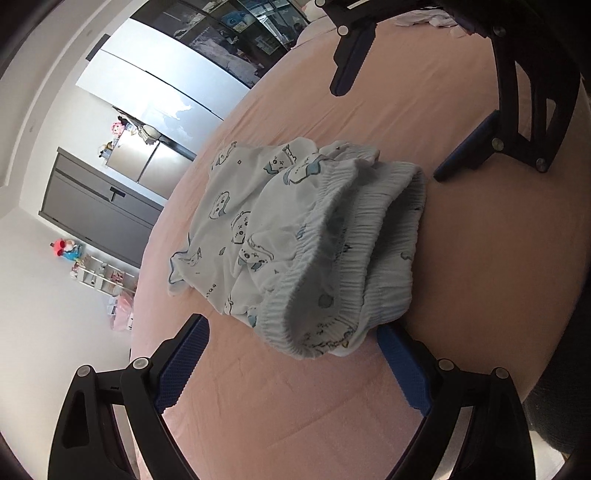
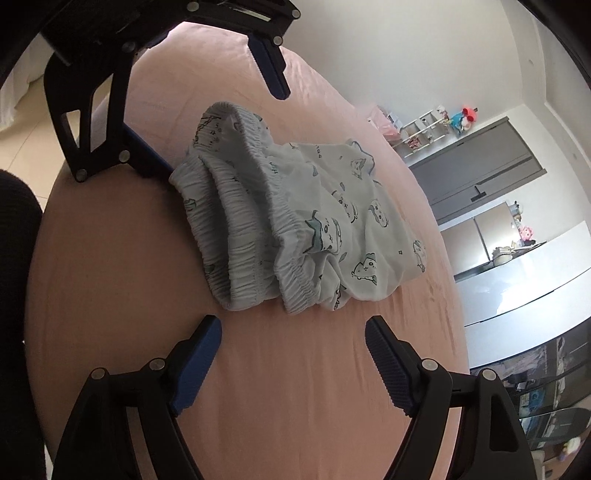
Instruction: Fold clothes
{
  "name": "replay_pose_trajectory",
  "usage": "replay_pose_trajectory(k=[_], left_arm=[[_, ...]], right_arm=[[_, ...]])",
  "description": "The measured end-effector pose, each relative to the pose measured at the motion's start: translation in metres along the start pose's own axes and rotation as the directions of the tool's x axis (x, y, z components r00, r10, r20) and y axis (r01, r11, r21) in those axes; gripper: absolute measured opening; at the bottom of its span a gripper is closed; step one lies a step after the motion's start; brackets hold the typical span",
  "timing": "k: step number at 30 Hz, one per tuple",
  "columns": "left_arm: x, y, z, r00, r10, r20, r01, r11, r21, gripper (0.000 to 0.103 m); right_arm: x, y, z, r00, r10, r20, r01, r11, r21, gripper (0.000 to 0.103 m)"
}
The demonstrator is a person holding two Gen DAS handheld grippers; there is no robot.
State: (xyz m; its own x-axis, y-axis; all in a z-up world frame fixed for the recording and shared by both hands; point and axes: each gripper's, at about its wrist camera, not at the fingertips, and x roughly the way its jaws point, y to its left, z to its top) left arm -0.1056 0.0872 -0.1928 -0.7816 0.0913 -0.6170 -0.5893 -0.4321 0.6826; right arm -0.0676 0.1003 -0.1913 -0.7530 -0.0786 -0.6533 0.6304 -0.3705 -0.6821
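Observation:
A pair of white children's shorts (image 1: 295, 236) with blue cartoon prints and a ribbed elastic waistband lies folded over on the pink bed cover (image 1: 480, 258). It also shows in the right wrist view (image 2: 295, 218). My left gripper (image 1: 291, 332) is open and empty, its fingers either side of the waistband end, one fingertip (image 1: 388, 339) partly under the cloth edge. My right gripper (image 2: 293, 332) is open and empty, just short of the waistband. Each gripper shows at the top of the other's view: the right (image 1: 399, 125), the left (image 2: 225, 129).
The pink cover (image 2: 295, 387) spreads round the shorts. White clothes (image 1: 424, 18) lie at the far end. A grey cabinet (image 1: 92, 210), shelves with toys (image 1: 99, 277) and a white counter (image 2: 535, 273) stand beyond the bed. A dark shape (image 2: 14, 295) is at the left edge.

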Motion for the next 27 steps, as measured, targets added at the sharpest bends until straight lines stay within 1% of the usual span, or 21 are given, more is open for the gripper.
replay_pose_trajectory(k=[4,8,11,14,18,21,27], left_arm=[[-0.001,-0.004,0.005,0.999,0.03,0.023,-0.03,0.999,0.019,0.1],[-0.005,-0.01,0.007,0.997,0.065,0.053,-0.067,0.997,0.043,0.1],[-0.006,-0.012,0.008,0.996,0.065,0.062,-0.069,0.996,0.06,0.1],[-0.006,-0.007,0.007,0.996,0.064,0.061,-0.066,0.997,0.037,0.1],[0.001,0.001,0.006,0.996,0.076,0.052,-0.075,0.997,-0.033,0.1],[0.001,0.007,0.006,0.996,0.063,0.07,-0.057,0.995,-0.078,0.099],[0.009,0.021,0.006,0.997,-0.021,0.073,0.032,0.987,-0.155,0.097]], right_arm=[[0.0,-0.002,-0.003,1.0,0.006,0.003,-0.007,1.0,0.02,0.08],[0.001,0.0,-0.004,1.0,-0.005,0.015,0.004,1.0,0.01,0.08],[0.002,-0.001,-0.004,1.0,-0.003,0.017,0.003,1.0,-0.004,0.08],[0.003,-0.002,-0.003,1.0,0.004,0.018,-0.004,1.0,-0.01,0.08],[0.005,-0.003,-0.002,1.0,0.007,0.021,-0.007,1.0,-0.024,0.08],[0.005,-0.002,-0.002,1.0,0.008,0.024,-0.007,0.999,-0.037,0.08],[0.004,0.005,0.0,0.999,0.005,0.037,-0.003,0.998,-0.057,0.08]])
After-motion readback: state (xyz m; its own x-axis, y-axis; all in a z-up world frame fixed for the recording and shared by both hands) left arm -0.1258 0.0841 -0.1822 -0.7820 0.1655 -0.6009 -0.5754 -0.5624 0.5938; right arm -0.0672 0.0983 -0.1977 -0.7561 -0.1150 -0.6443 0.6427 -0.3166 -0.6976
